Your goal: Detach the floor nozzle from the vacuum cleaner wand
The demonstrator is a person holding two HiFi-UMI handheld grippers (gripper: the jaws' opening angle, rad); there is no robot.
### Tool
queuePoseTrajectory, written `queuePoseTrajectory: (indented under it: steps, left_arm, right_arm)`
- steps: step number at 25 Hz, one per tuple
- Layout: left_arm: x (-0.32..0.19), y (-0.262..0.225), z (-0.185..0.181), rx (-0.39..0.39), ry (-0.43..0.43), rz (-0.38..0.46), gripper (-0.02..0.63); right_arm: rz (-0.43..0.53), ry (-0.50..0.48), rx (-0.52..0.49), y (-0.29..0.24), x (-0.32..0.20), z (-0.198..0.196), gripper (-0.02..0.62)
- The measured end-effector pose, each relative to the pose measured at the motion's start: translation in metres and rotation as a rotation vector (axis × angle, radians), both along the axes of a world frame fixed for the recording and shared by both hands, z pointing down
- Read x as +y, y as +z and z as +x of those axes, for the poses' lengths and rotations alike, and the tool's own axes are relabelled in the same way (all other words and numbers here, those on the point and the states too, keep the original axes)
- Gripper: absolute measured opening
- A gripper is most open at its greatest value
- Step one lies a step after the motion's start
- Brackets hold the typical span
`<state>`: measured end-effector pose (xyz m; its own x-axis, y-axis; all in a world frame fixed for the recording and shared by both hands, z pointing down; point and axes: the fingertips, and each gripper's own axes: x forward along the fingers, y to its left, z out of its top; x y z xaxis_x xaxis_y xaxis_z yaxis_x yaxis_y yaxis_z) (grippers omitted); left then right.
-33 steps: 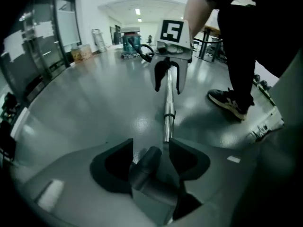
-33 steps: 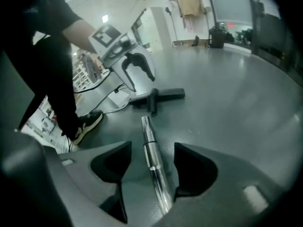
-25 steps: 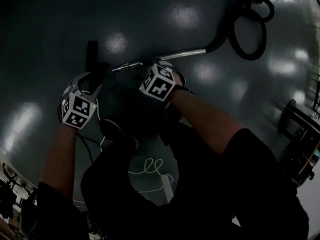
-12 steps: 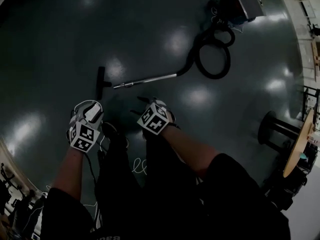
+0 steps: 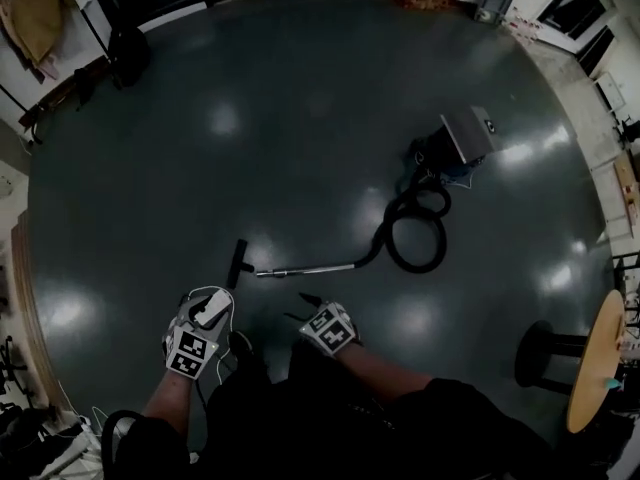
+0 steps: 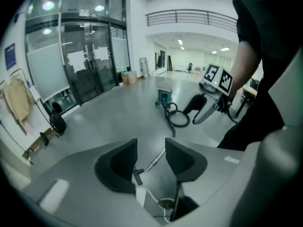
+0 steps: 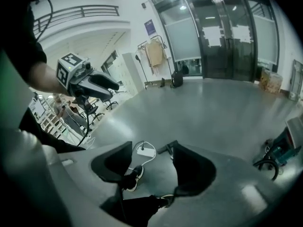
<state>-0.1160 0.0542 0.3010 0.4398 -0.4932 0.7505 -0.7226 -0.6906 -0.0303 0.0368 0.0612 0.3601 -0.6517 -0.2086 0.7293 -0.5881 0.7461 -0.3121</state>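
Note:
The black floor nozzle (image 5: 240,258) lies on the dark floor, a small gap from the tip of the metal wand (image 5: 305,269). Both are also in the left gripper view, the nozzle (image 6: 138,174) and the wand (image 6: 156,159) seen far below between the jaws. My left gripper (image 5: 205,308) and right gripper (image 5: 310,316) hang high above the floor, nearer me than the wand. Each stands open with nothing between its jaws, the left gripper (image 6: 151,150) and the right gripper (image 7: 151,155) alike.
The wand runs into a coiled black hose (image 5: 415,233) and the vacuum body (image 5: 455,148). A stool (image 5: 545,353) and a round table (image 5: 595,363) stand at the right. A white power strip (image 7: 146,151) with its cable lies by my shoe (image 7: 132,176).
Both grippers have risen far off the floor and away from the wand and nozzle, which stay lying there. The head view has lifted and now takes in the whole hall.

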Motion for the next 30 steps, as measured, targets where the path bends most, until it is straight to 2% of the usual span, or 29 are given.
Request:
queuePoseTrajectory:
  steps: [3, 8, 12, 14, 17, 21, 25, 26, 30]
  left_arm:
    - [0.018, -0.042, -0.002, 0.121, -0.079, 0.027, 0.181]
    - [0.051, -0.095, -0.009, 0.229, -0.021, 0.105, 0.173]
    - [0.079, -0.123, -0.017, 0.334, 0.002, 0.085, 0.172]
    - [0.096, -0.134, -0.015, 0.379, 0.017, 0.074, 0.172]
    - [0.118, -0.158, -0.005, 0.465, 0.024, 0.09, 0.172]
    - [0.13, -0.206, 0.016, 0.574, 0.051, 0.19, 0.119]
    - [0.147, -0.243, 0.039, 0.598, 0.077, 0.25, 0.01]
    - [0.149, -0.25, 0.046, 0.6, 0.085, 0.262, 0.002]
    - [0.152, -0.279, 0.072, 0.579, 0.118, 0.363, 0.002]
  right_arm:
    - [0.031, 0.044, -0.053, -0.042, 0.011, -0.013, 0.27]
    - [0.133, 0.08, -0.102, -0.106, 0.037, -0.046, 0.27]
    - [0.156, 0.174, -0.167, -0.148, 0.062, -0.066, 0.27]
    - [0.139, 0.169, -0.201, -0.169, 0.084, -0.077, 0.27]
    - [0.146, 0.104, -0.277, -0.2, 0.109, -0.09, 0.268]
    - [0.178, 0.054, -0.448, -0.25, 0.115, -0.093, 0.185]
    - [0.245, -0.021, -0.533, -0.291, 0.122, -0.087, 0.037]
    - [0.262, -0.036, -0.552, -0.298, 0.123, -0.084, 0.008]
    - [0.371, -0.098, -0.603, -0.321, 0.13, -0.069, 0.002]
